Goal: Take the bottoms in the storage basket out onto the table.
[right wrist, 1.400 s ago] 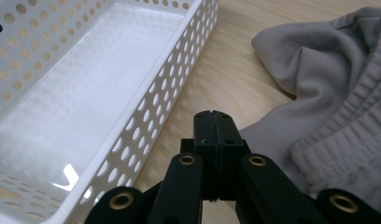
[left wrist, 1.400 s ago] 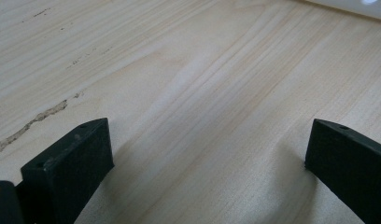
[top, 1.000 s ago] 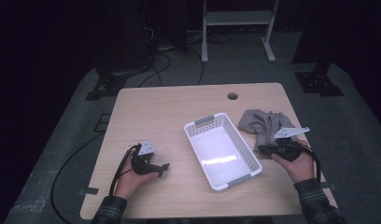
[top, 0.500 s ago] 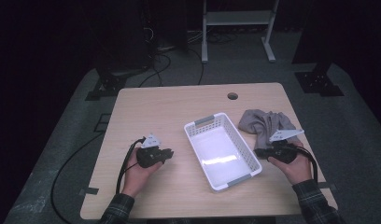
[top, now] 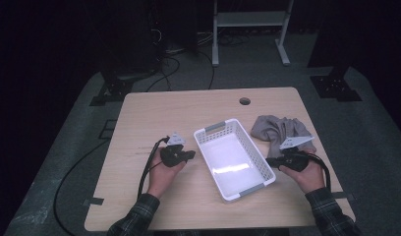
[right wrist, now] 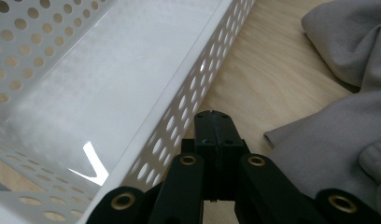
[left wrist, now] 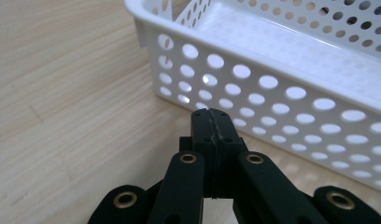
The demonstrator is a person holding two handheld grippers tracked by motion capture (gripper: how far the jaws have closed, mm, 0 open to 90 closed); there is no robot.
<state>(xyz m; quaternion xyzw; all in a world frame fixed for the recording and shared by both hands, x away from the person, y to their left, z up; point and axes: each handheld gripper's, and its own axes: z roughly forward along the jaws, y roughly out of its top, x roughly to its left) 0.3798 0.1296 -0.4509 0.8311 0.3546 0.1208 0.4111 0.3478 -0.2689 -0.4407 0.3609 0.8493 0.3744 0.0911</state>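
Note:
A white perforated basket lies empty at the middle of the wooden table. Beside its right side sits a crumpled grey cloth. My left gripper is just left of the basket, and its tip points at the basket's holed wall. Its jaws have just been closing and now meet with nothing between them. My right gripper is shut and empty at the basket's right side. Its tip hovers over bare wood between the basket wall and the cloth.
A round cable hole is at the table's far edge. A black cable trails from the left gripper over the front left of the table. A white stand and dark equipment are on the floor beyond.
My left hand has moved right and away from the front edge, up close to the basket's left wall. The right hand has stayed in place by the cloth.

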